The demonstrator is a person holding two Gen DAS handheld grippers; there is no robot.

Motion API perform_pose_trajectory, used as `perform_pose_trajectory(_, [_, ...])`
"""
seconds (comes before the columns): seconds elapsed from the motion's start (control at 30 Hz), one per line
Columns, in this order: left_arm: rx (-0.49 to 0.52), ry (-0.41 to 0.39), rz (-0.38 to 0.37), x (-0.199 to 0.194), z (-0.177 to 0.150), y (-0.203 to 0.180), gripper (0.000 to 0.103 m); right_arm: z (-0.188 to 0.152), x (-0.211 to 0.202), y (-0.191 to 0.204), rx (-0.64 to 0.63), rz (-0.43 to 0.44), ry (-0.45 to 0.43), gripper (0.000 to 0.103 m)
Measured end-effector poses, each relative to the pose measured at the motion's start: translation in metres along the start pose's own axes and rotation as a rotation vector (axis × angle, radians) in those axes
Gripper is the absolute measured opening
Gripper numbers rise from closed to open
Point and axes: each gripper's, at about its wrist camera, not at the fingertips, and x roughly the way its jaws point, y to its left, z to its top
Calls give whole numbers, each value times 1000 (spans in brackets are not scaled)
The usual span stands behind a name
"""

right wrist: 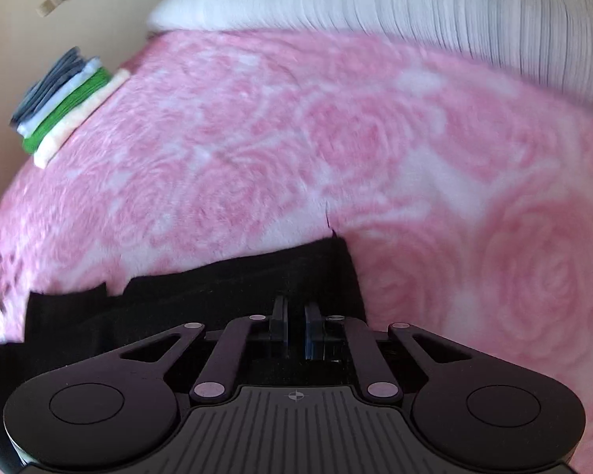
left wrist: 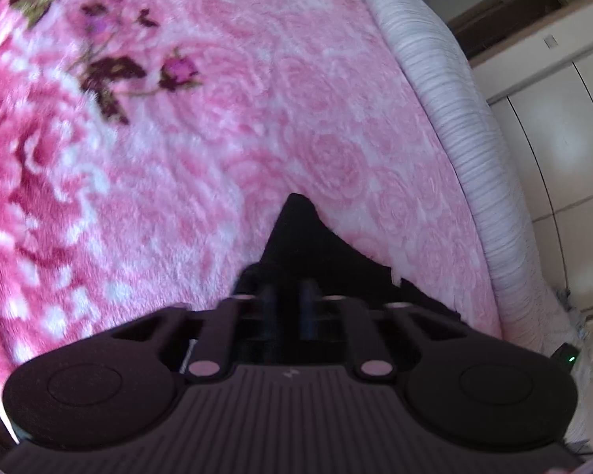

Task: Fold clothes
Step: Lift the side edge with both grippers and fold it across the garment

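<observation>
A black garment [right wrist: 233,288] lies on the near part of a bed under a fluffy pink rose-patterned blanket [right wrist: 336,138]. The left hand-held gripper [left wrist: 288,288] pinches a pointed black corner; the right hand-held gripper [right wrist: 295,314] is clamped on the garment's straight edge. A stack of folded clothes [right wrist: 65,106] sits far left. No readable writing.

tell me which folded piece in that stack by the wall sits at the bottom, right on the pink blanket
The cream piece: it lies directly on the pink blanket, with the green piece, the pale blue and the dark grey-blue pieces stacked above it.
</observation>
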Motion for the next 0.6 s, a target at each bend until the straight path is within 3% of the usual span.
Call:
perform_pose_trajectory(0.13, [90,-80,-19,-10,8,-16,5,-2,-17,1,-14,23,-66,4])
perform_pose_trajectory(0.3, [156,-115,-18,9,32,-30,2,5,-17,-7,15,-36,-87,4])
perform_pose_trajectory(0.6, [167,-51,15,46,39,-13,2,5,7,-11,20,-68,-64,5])
